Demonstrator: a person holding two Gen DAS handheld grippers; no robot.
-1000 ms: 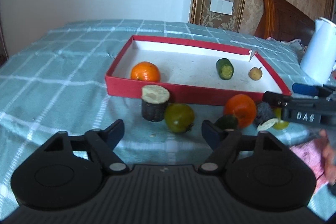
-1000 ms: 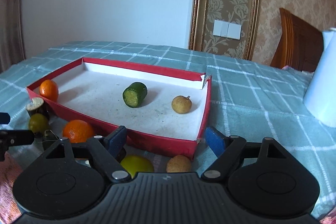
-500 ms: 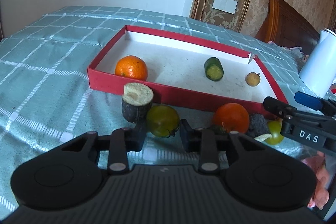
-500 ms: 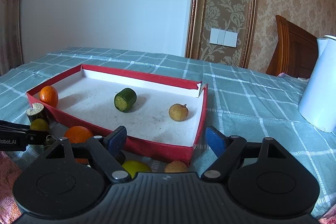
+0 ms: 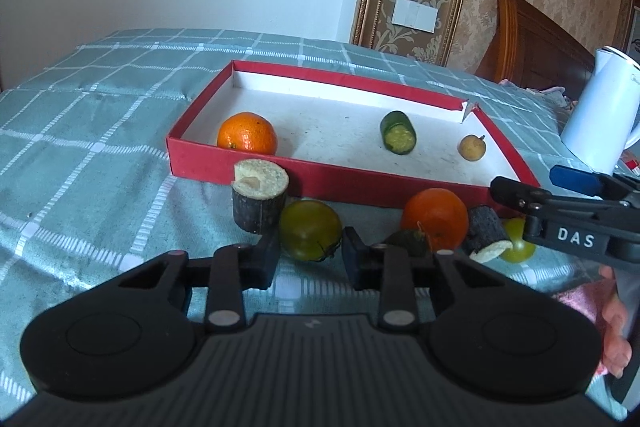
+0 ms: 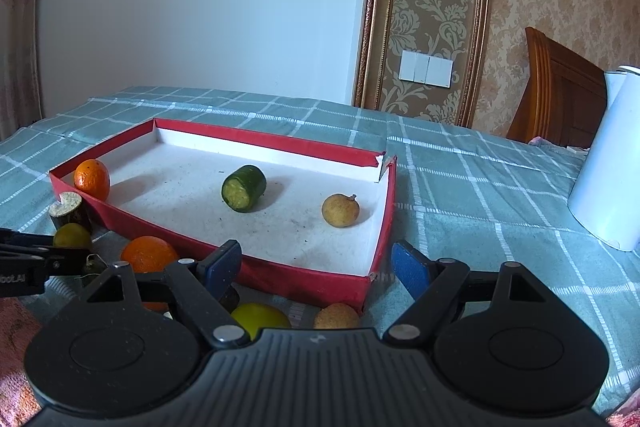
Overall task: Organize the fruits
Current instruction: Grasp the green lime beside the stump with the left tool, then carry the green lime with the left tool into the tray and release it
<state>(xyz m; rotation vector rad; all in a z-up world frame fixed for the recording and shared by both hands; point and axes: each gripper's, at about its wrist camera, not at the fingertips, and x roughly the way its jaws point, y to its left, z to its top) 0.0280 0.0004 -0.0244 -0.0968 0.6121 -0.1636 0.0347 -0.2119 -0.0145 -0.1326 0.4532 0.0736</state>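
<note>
Left wrist view: left hand-held gripper (image 5: 310, 254) clenched on the green tomato (image 5: 310, 233), just in front of the red box (image 5: 320, 181). Inside the box: an orange (image 5: 247, 137), a cucumber piece (image 5: 397, 133), a small brown fruit (image 5: 472, 147).

Right wrist view: right hand-held gripper (image 6: 318, 265) released, nothing between its fingers, over the box's near right corner. A yellow fruit (image 6: 260, 319) lies just in front of the box.

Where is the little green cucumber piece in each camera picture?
Left wrist view: the cucumber piece lies inside the red box, right of centre, near the small brown fruit.
Right wrist view: the cucumber piece lies mid-box.
Shared landmark: the red box's torn corner.
</note>
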